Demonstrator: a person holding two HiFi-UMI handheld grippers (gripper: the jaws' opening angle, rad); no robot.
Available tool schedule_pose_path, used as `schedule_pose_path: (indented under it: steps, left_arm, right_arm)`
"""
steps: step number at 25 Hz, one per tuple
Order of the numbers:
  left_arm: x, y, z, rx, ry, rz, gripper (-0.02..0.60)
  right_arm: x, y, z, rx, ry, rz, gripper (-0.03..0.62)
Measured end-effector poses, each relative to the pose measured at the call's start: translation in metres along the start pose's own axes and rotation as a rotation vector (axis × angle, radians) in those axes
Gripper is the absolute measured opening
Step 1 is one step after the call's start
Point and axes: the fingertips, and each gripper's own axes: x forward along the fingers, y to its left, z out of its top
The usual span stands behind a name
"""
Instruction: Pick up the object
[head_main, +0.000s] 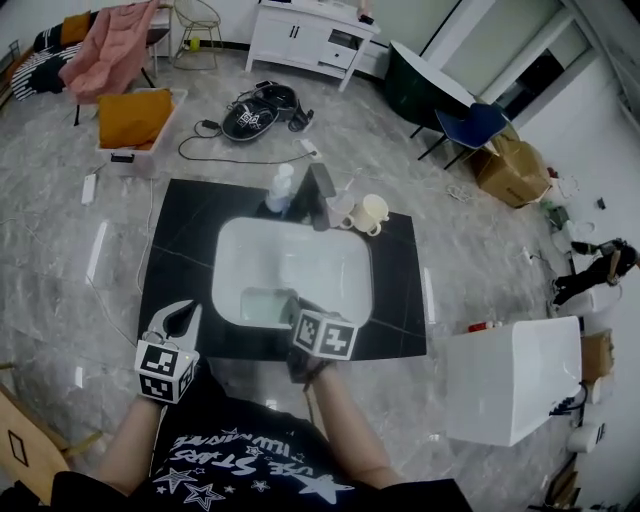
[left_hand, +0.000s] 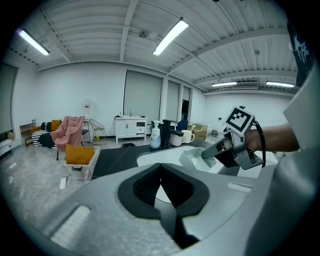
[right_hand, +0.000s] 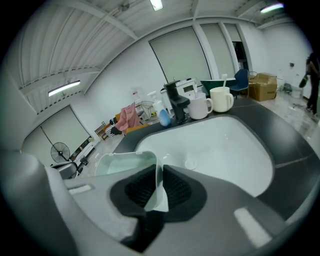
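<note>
Over the near end of the white sink (head_main: 232, 243), the right claw (right_hand: 160, 176) is clamped on one wall of the translucent container (right_hand: 125, 163), held above the basin. At the black counter's (head_main: 188, 212) near-left edge, the left claw (left_hand: 161, 183) is closed and empty.

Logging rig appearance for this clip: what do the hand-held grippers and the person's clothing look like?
Both the left hand-held gripper and the right hand-held gripper are light grey with black ribbed pads, and each carries a white cube printed with black square markers. The person wears a black T-shirt with white stars.
</note>
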Motion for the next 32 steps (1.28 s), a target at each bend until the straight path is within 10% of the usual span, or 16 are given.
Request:
schedule_pose_path:
  steps: [17,32]
  left_arm:
    - [-0.045,-0.142,-0.011,0.046,-0.045,0.034,0.009]
    - [-0.101,-0.186,-0.047,0.008,-0.017,0.084,0.009]
  right_arm:
    - [-0.116,-0.095,-0.054,0.004,-0.066,0.022,0.037]
    - [-0.150,-0.104,-0.097,-0.018,-0.054,0.055,0.035]
